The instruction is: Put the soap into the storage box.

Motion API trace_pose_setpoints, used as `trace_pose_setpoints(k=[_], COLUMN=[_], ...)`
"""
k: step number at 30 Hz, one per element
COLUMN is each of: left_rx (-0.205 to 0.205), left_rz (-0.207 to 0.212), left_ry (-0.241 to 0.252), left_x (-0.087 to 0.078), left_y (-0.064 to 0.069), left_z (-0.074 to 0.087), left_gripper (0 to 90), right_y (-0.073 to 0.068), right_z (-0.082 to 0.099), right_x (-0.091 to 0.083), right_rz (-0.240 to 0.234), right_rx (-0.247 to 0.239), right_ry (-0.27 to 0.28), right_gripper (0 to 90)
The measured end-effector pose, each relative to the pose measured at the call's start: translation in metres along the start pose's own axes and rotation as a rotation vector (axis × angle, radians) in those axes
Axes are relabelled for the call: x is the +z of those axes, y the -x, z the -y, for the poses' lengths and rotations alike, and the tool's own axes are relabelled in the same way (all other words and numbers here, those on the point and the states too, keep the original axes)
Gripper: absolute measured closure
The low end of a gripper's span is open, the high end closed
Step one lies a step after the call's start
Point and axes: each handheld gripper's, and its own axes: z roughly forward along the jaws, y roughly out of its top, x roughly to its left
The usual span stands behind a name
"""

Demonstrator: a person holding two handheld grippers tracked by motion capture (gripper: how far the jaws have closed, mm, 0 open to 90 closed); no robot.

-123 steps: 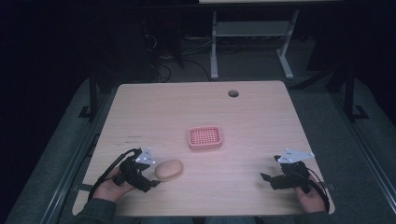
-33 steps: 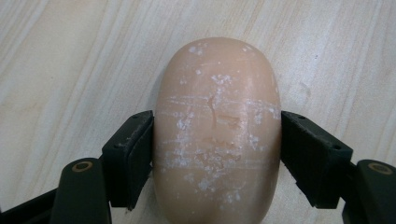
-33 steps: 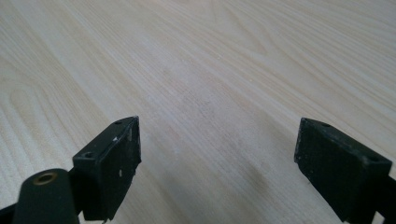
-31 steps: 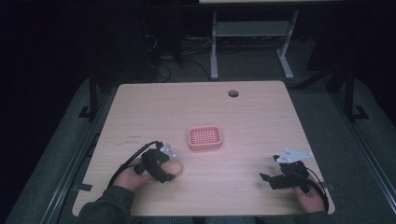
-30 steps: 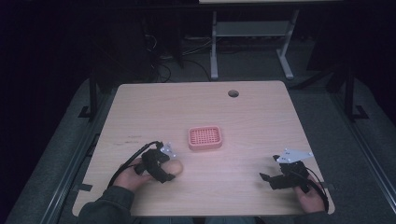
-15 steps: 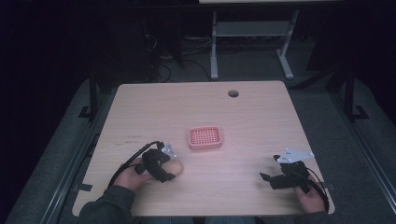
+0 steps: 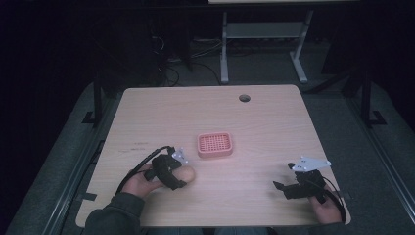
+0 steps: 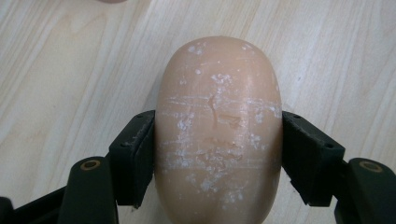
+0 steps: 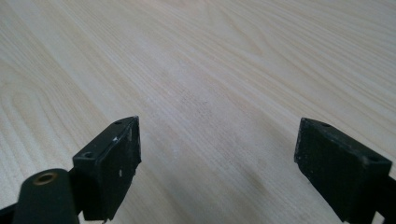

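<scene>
A tan oval bar of soap (image 7: 188, 174) (image 8: 218, 126) with white scuff marks lies on the wooden table (image 7: 264, 122), front left. My left gripper (image 7: 180, 176) (image 8: 218, 156) is shut on it, one pad pressed against each long side. A pink perforated soap dish (image 7: 214, 145) sits empty just beyond and to the right of the soap. At the front right, my right gripper (image 7: 281, 188) (image 9: 217, 158) rests low over bare wood, open, with nothing between its pads.
A round cable hole (image 7: 244, 98) is near the table's far edge. Faint dark marks (image 7: 134, 145) lie left of the dish. Behind the table stand a white desk frame (image 7: 259, 34) and some floor cables (image 7: 171, 73).
Since four seconds ago my left gripper has moved right around the soap and closed on it. Nothing has visibly shifted over the last second. The right gripper has stayed put.
</scene>
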Motion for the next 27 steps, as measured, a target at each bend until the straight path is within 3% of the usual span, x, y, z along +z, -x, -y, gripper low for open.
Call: trace_pose_setpoints(k=[27], left_rx=[0.028], left_rz=[-0.008], left_ry=[-0.008], left_x=[-0.006], left_y=[-0.009], left_z=[-0.026], left_gripper=[32.3], right_y=[0.000], right_z=[0.001], right_x=[-0.002], right_rz=[-0.006], right_rx=[0.007], right_ry=[0.007], right_gripper=[14.1])
